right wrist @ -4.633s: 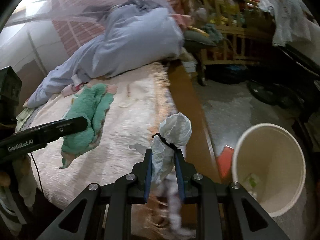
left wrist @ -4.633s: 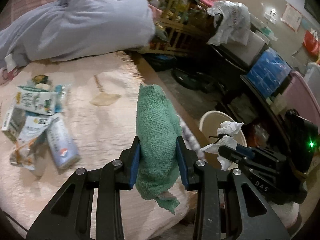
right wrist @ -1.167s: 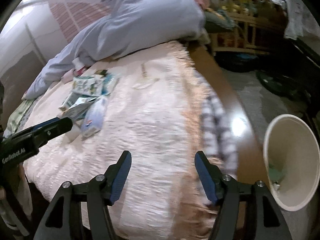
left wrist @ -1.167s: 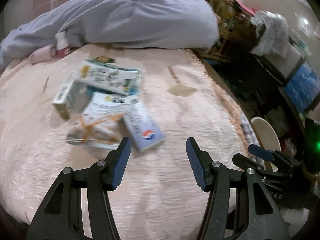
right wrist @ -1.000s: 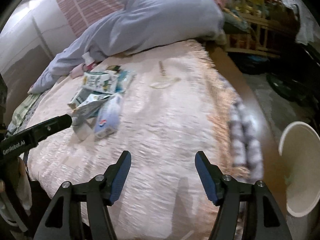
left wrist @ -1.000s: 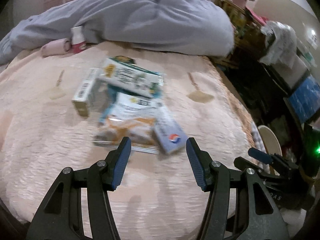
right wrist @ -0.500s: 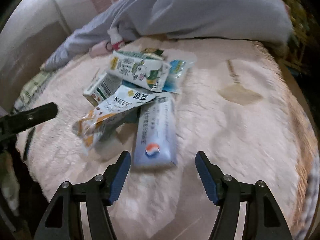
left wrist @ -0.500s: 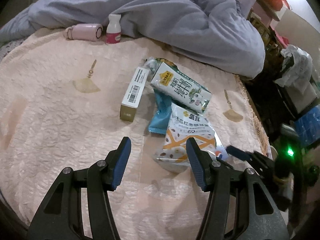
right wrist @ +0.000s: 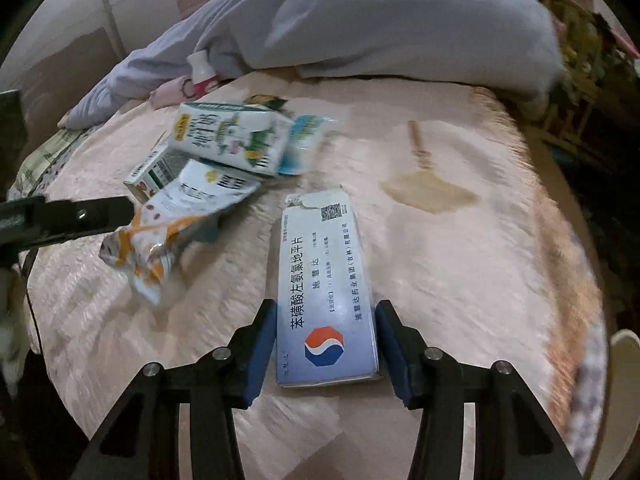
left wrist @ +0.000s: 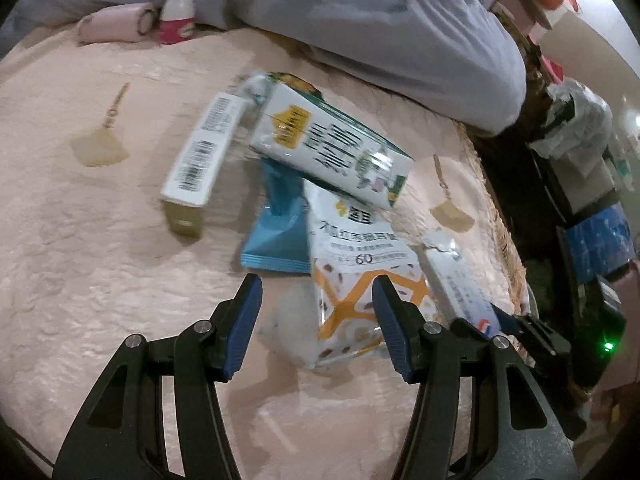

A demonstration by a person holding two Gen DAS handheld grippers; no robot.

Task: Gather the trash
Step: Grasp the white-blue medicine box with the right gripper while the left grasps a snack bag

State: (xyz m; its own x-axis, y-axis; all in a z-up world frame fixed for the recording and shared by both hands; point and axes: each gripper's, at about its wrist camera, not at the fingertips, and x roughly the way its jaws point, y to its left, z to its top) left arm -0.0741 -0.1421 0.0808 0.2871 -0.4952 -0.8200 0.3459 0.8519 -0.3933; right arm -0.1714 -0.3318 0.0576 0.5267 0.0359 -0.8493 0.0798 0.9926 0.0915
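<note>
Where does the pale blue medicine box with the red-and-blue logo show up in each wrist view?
Left wrist: medicine box at lower right, beside the orange-patterned snack bag.
Right wrist: bottom centre, between the open jaws.
Shared landmark: the milk carton.

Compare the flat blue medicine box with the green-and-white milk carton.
The flat blue medicine box lies alone on the pink bedspread, thin, between the open right tool tips; the green-and-white milk carton is thicker and rests atop other litter. Both lie on their sides.
</note>
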